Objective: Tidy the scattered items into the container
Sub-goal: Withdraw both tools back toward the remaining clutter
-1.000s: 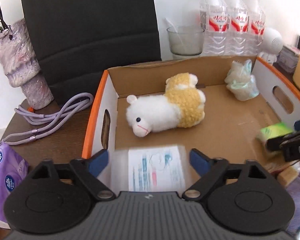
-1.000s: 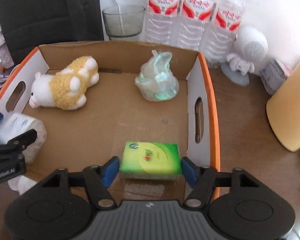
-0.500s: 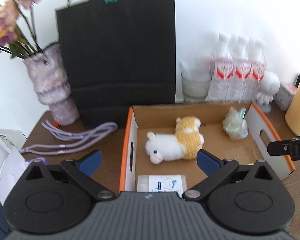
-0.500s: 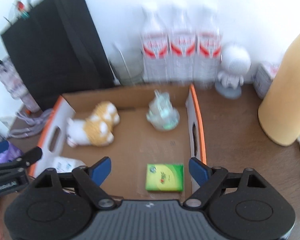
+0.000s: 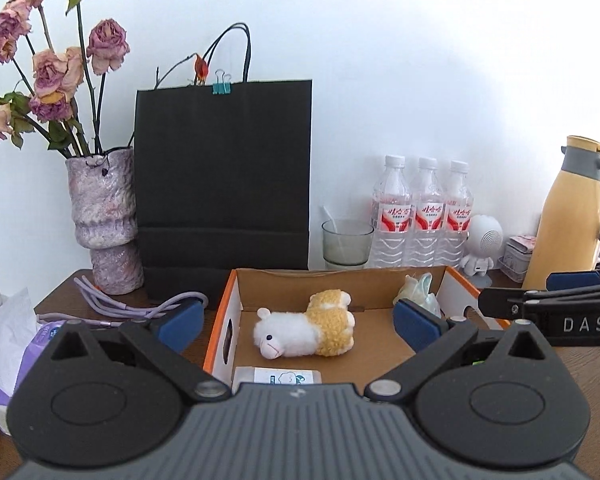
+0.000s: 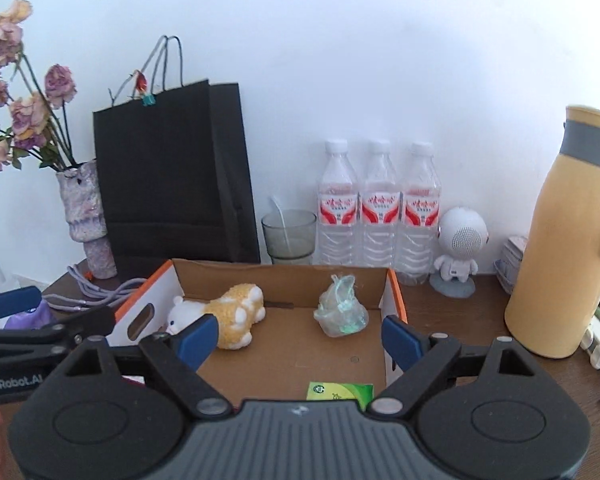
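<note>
White wall backs a dark wood-grain counter [image 6: 452,320]. At far left stands a rough, mottled purple vase [image 5: 102,220] holding dried pink roses, with a coiled lilac cord [image 5: 140,306] lying in front of it. Next is a matte black paper bag [image 5: 224,176], a teal binder clip on its top edge. At centre sits the cardboard box [image 6: 394,292], orange-rimmed, with oval handle cut-outs in its white side walls. Inside lie a fluffy white-and-yellow plush sheep [image 5: 304,328] on its side, a crumpled clear plastic bag [image 6: 340,312] and, at the near edge, a white tissue pack [image 5: 278,376] and a flat green packet [image 6: 340,391], both partly hidden by the tool bodies. Behind the box stand a smoky glass [image 6: 288,236], three ribbed clear water bottles [image 6: 380,216] and a small white round-headed figure [image 6: 460,252]. A smooth yellow jug [image 6: 560,248] stands at right, cut off in the right view. Left tongs [image 5: 296,320] are spread wide and empty above the box; right tongs [image 6: 296,332] likewise gape, holding nothing.
</note>
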The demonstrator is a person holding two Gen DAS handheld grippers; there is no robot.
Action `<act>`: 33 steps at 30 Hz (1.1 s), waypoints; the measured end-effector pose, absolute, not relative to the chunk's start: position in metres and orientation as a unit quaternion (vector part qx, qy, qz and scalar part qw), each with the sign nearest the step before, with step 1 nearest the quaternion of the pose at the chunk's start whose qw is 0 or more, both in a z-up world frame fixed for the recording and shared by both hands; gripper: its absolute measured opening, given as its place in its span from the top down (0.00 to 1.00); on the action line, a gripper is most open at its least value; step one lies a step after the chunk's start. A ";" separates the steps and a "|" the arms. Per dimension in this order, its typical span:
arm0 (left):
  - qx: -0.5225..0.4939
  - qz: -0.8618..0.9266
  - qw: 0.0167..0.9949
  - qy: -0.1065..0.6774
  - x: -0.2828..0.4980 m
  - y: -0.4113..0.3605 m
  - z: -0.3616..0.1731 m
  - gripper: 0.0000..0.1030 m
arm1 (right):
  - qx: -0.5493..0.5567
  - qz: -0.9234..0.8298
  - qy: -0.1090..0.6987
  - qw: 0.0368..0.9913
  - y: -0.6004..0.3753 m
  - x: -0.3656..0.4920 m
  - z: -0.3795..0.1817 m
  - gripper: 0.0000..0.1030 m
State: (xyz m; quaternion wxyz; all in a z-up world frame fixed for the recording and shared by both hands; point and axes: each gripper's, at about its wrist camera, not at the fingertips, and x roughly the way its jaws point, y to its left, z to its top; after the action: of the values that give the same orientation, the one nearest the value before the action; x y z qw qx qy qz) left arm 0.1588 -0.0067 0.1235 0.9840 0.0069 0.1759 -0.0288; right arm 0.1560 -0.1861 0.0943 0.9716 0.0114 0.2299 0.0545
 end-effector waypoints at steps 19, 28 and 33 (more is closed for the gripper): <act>-0.025 -0.078 0.964 0.255 -0.018 -0.002 0.036 0.00 | 0.041 0.032 0.264 0.963 -0.198 -0.056 0.005 0.13; 0.026 -0.102 0.964 0.244 0.064 -0.048 0.042 0.08 | 0.045 0.028 0.251 0.966 -0.215 -0.041 0.009 0.14; 0.052 -0.122 0.954 0.270 0.104 -0.067 0.026 0.24 | 0.042 0.030 0.267 0.962 -0.218 -0.025 -0.001 0.14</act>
State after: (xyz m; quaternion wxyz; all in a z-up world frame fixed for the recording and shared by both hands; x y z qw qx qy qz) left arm 0.1036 -0.0672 0.0264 0.9537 0.0516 0.2701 -0.1220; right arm -0.0250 -0.2181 -0.0010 0.9624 0.0425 0.2665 0.0297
